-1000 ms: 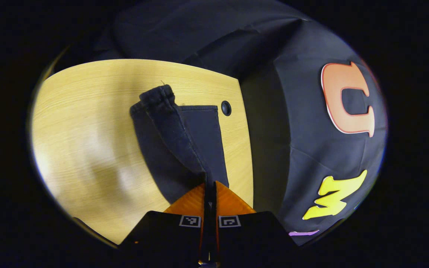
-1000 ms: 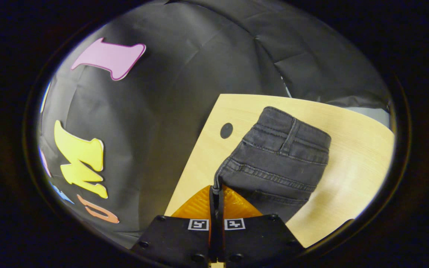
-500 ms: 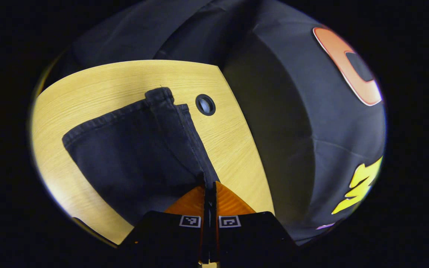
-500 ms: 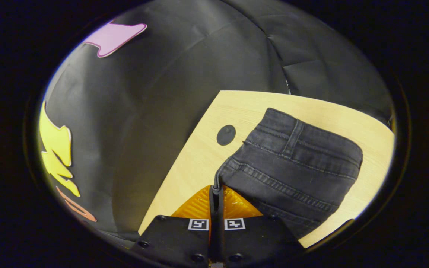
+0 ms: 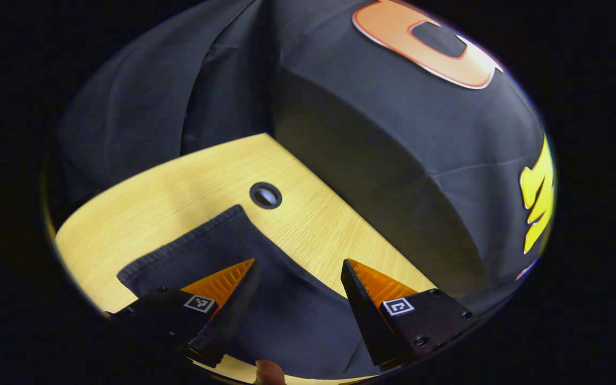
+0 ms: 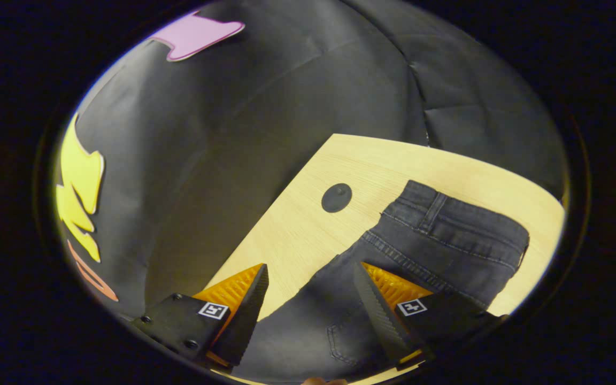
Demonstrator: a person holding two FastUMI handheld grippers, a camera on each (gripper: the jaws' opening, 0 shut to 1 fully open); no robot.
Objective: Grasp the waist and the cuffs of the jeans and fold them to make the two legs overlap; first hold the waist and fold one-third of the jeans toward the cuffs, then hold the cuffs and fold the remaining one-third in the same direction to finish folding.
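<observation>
Left tongs and right tongs both gape wide, gripping nothing. Jeans lie flat on worktop, waist at 2 o'clock in right gripper view. Leg-overlap fold looks done; next, regrip waist.

Both views are dim at the edges and brightest on the pale yellow wood-grain table, which takes soft overhead light with mild glare toward its far right rim in the right gripper view. The dark grey denim jeans hold little detail in shadow. Fisheye bending curves the table edges; focus is fairly sharp.
</observation>
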